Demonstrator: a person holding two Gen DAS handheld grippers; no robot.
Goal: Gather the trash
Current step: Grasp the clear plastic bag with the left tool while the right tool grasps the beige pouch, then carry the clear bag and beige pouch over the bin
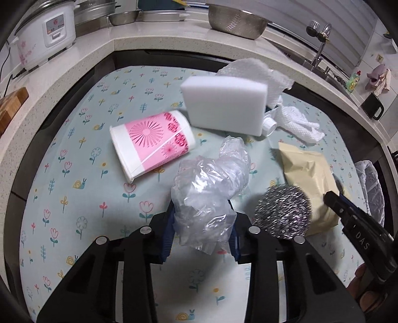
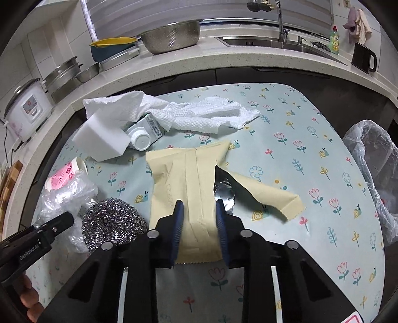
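My left gripper is shut on a crumpled clear plastic bag, which rises above the flowered mat. My right gripper straddles a torn beige wrapper lying flat on the mat; its blue pads stand apart on either side of it. The wrapper also shows in the left wrist view. A pink paper cup lies on its side. Crumpled paper towels, a small white-capped carton, a white sponge block and a steel scourer lie around.
A clear-lined trash bag hangs open at the mat's right edge. The stone counter curves behind, with a rice cooker, metal bowls, a sink tap and a black mug.
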